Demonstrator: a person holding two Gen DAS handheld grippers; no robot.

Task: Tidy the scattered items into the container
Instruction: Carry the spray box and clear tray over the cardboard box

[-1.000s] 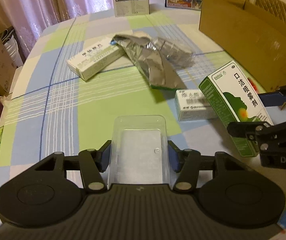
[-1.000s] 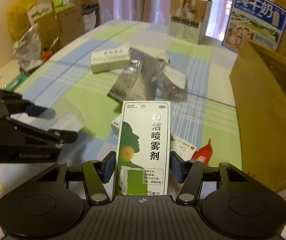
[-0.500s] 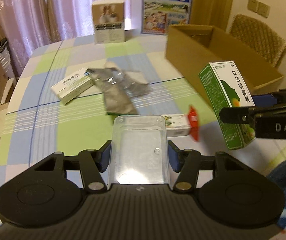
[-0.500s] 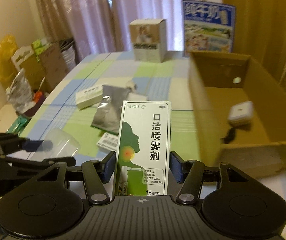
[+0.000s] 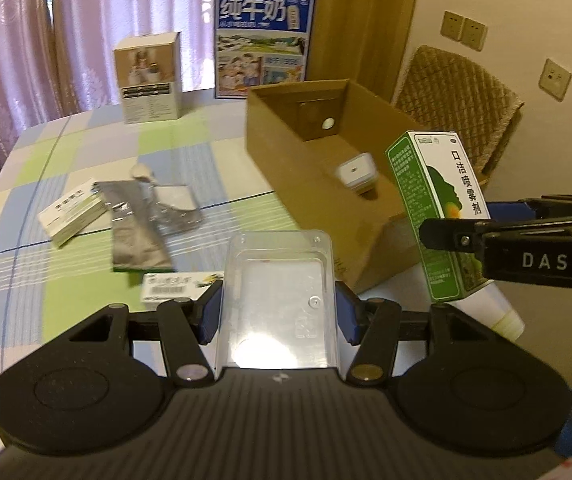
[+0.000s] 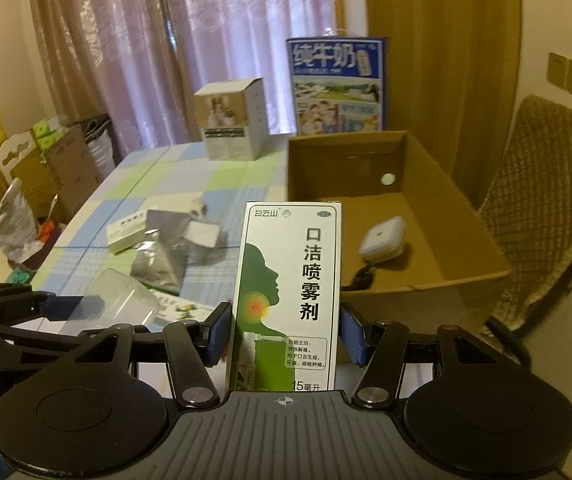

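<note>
Left claw point(image 5: 277, 312) grips one clear plastic case point(image 5: 279, 300); right claw point(image 6: 286, 334) grips one green spray box point(image 6: 290, 292).
Cardboard box point(image 6: 426, 284), right of frame: one white case point(image 6: 382, 238) inside. Table point(image 5: 85, 280): two small cartons, one foil pouch point(image 5: 137, 228).

Green-white spray box point(image 6: 288, 292) upright, clear plastic case point(image 5: 279, 300) tilted, open cardboard box point(image 5: 366, 216) on table

Worktop point(image 5: 85, 300) covered by checked cloth, blue, green, white. Lying on it: open cardboard box point(image 5: 286, 168) at right; silver foil pouch point(image 5: 137, 224) mid-cloth, white carton point(image 5: 71, 214) touching its left; small white box point(image 5: 177, 286) nearer; two printed boxes point(image 5: 149, 78) upright at far edge.
</note>
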